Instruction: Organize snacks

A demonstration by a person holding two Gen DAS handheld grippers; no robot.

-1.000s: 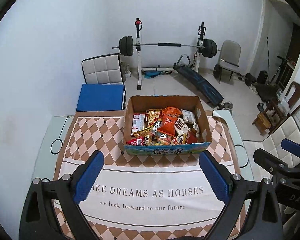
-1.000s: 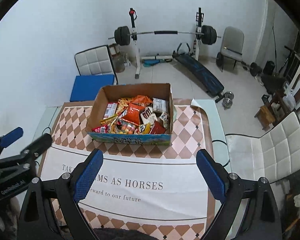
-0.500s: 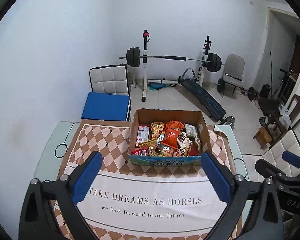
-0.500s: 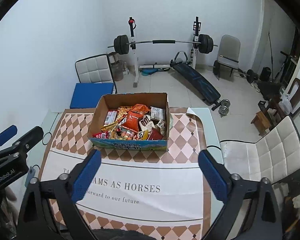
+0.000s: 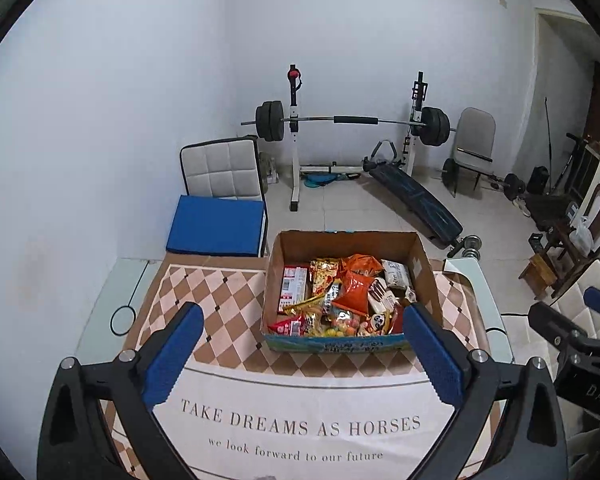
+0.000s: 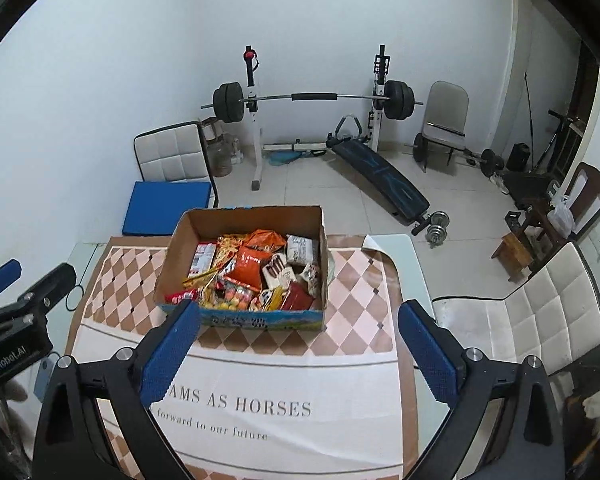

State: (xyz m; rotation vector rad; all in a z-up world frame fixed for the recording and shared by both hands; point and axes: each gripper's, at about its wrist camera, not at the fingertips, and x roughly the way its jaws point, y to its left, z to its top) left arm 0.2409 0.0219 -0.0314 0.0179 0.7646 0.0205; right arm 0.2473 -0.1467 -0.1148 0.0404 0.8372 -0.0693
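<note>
A cardboard box (image 5: pixel 426 276) full of mixed snack packets (image 5: pixel 354 292) stands on the far half of the table; it also shows in the right wrist view (image 6: pixel 172 256) with its snacks (image 6: pixel 252 264). My left gripper (image 5: pixel 304 344) is open and empty, held above the near side of the table, short of the box. My right gripper (image 6: pixel 296 340) is open and empty, also short of the box and to its right. Each gripper shows at the edge of the other's view.
The table carries a checkered cloth (image 5: pixel 220 300) with a printed white panel (image 6: pixel 300 392). A blue-cushioned chair (image 5: pixel 216 220) stands behind the table, a white chair (image 6: pixel 540 320) at the right. A barbell rack (image 5: pixel 352 120) and bench stand on the floor beyond.
Both grippers have drawn back and tilted up, so the box looks smaller and lower in both views. Both stay open and empty.
</note>
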